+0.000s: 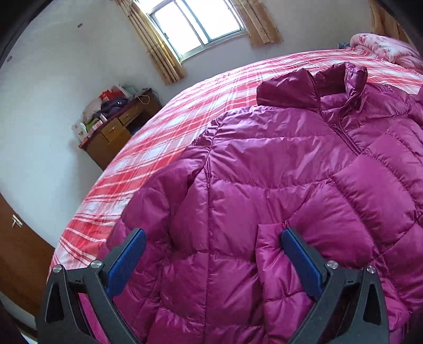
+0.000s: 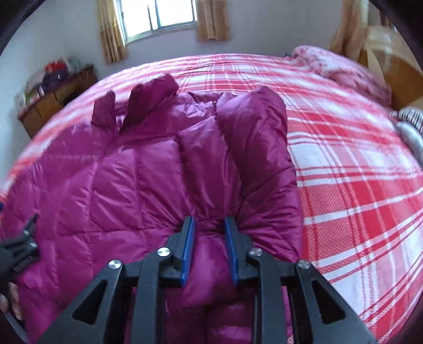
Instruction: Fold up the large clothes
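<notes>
A magenta quilted down jacket [image 1: 277,164] lies front up on the bed, collar toward the far side. My left gripper [image 1: 212,235] is open and hovers over the jacket's lower left part, beside its left sleeve. My right gripper [image 2: 209,225] is shut on a bunched fold of the jacket [image 2: 148,180] at its right side; the right sleeve [image 2: 253,132] rises in a fold beyond the fingers. The left gripper [image 2: 23,246] shows at the left edge of the right wrist view.
The bed has a red and white plaid sheet [image 2: 343,185]. A pink quilt [image 2: 338,66] is piled at the headboard end. A wooden desk [image 1: 119,132] with clutter stands by the wall under a curtained window [image 1: 195,23].
</notes>
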Action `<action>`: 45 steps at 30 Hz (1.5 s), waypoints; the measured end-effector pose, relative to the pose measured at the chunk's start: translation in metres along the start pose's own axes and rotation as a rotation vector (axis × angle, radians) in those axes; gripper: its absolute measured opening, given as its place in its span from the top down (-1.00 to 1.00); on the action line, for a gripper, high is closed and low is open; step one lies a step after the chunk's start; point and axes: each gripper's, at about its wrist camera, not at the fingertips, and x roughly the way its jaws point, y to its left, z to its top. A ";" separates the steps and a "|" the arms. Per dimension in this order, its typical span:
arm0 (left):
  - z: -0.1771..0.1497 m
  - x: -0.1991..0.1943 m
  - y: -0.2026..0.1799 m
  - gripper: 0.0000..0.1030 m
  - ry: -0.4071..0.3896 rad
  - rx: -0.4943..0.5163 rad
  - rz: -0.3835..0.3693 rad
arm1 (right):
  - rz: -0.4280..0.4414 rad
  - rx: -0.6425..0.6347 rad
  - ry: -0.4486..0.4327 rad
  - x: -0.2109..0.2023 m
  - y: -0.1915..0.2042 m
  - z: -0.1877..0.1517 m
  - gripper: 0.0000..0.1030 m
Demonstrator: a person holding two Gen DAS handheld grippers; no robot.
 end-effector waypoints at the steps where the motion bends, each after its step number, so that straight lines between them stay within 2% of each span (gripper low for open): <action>1: -0.001 0.001 0.000 -0.98 0.005 -0.002 -0.008 | -0.007 -0.007 0.007 0.001 0.001 0.001 0.48; 4: -0.001 0.004 0.005 -0.98 0.018 -0.026 -0.032 | 0.014 0.028 -0.008 -0.010 -0.006 0.005 0.48; 6: -0.001 0.006 0.008 -0.98 0.024 -0.044 -0.049 | 0.045 0.081 -0.110 -0.033 -0.015 0.013 0.48; 9: -0.001 0.010 0.010 -0.98 0.047 -0.078 -0.078 | 0.040 0.116 -0.200 -0.045 -0.020 0.034 0.48; 14: -0.002 0.013 0.013 -0.98 0.059 -0.105 -0.102 | 0.067 0.148 -0.112 -0.001 -0.024 0.058 0.48; 18: -0.002 0.018 0.017 -0.98 0.070 -0.133 -0.138 | 0.056 0.183 0.010 0.038 -0.033 0.043 0.49; 23: -0.002 0.031 0.028 -0.98 0.105 -0.192 -0.191 | 0.066 0.187 0.008 0.037 -0.039 0.043 0.50; 26: -0.001 0.032 0.027 -0.98 0.107 -0.191 -0.194 | 0.022 0.159 -0.002 0.022 -0.035 0.044 0.49; 28: -0.001 0.033 0.027 -0.98 0.111 -0.197 -0.200 | 0.036 0.162 -0.017 0.002 -0.028 0.038 0.35; 30: 0.000 0.033 0.026 -0.98 0.111 -0.197 -0.200 | 0.059 0.150 -0.039 -0.020 -0.017 0.027 -0.29; 31: 0.000 0.033 0.025 -0.98 0.109 -0.194 -0.196 | 0.068 0.133 -0.053 -0.027 -0.007 0.019 -0.36; 34: -0.001 0.031 0.025 -0.98 0.107 -0.190 -0.192 | 0.048 0.046 -0.011 -0.026 0.017 0.000 -0.34; 35: -0.001 0.031 0.025 -0.98 0.109 -0.192 -0.195 | 0.055 0.039 0.008 -0.021 0.021 -0.004 -0.23; 36: -0.001 0.031 0.025 -0.98 0.111 -0.196 -0.200 | 0.042 0.027 0.023 -0.013 0.024 -0.009 -0.19; 45: -0.003 0.032 0.029 -0.98 0.117 -0.207 -0.220 | -0.017 -0.003 0.013 0.002 0.031 -0.012 -0.19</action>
